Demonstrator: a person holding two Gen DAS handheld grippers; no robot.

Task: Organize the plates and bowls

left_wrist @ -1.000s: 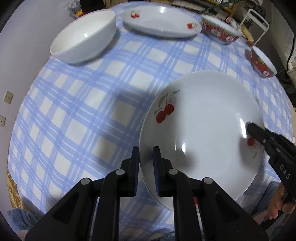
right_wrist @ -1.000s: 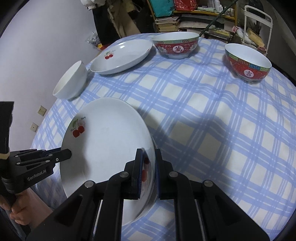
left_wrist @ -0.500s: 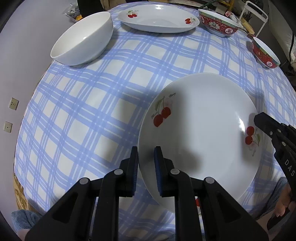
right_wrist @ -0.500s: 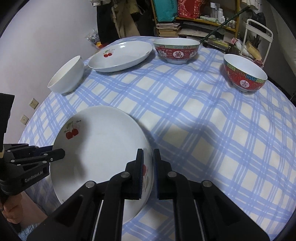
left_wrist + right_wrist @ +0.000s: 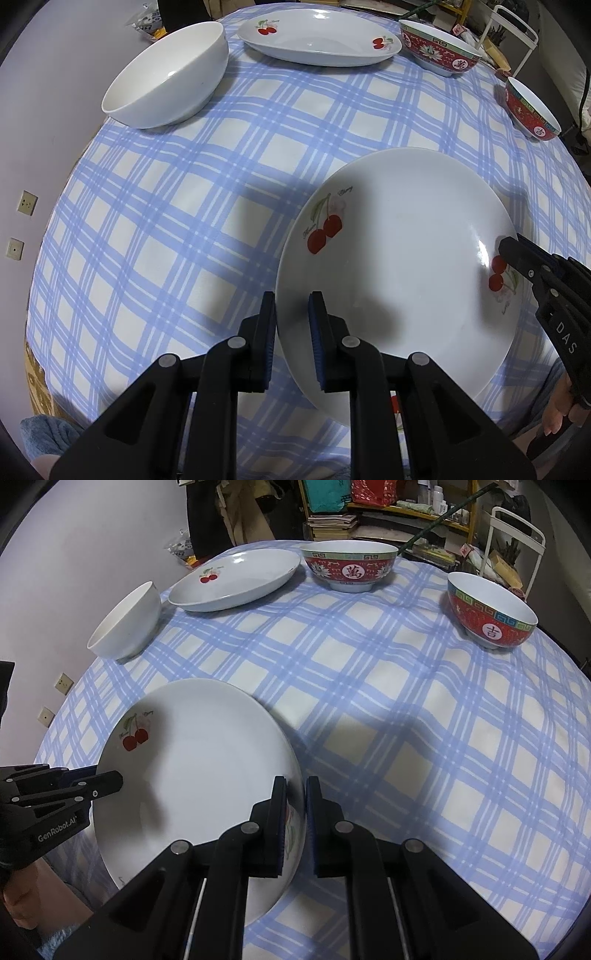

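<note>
A white plate with cherry prints (image 5: 399, 258) (image 5: 199, 768) hangs slightly tilted just over the near part of the blue-checked table (image 5: 184, 221), casting a shadow on the cloth. My left gripper (image 5: 292, 321) is shut on its near-left rim, one pad under the edge and one on the inside. My right gripper (image 5: 295, 801) is shut on the opposite rim, next to a cherry print. Each gripper also shows in the other's view: the right gripper (image 5: 517, 254) at the plate's right edge, the left gripper (image 5: 110, 779) at its left edge.
A plain white bowl (image 5: 166, 77) (image 5: 125, 624) stands at the far left. Behind it lies a second cherry plate (image 5: 317, 40) (image 5: 236, 579). Two red patterned bowls (image 5: 349, 566) (image 5: 491, 609) stand at the far right. Shelves and a white rack (image 5: 517, 528) crowd the room beyond.
Both grippers keep their hold on the plate's rim. The plate has barely shifted; the right wrist view has tipped a little, showing more of the far table.
</note>
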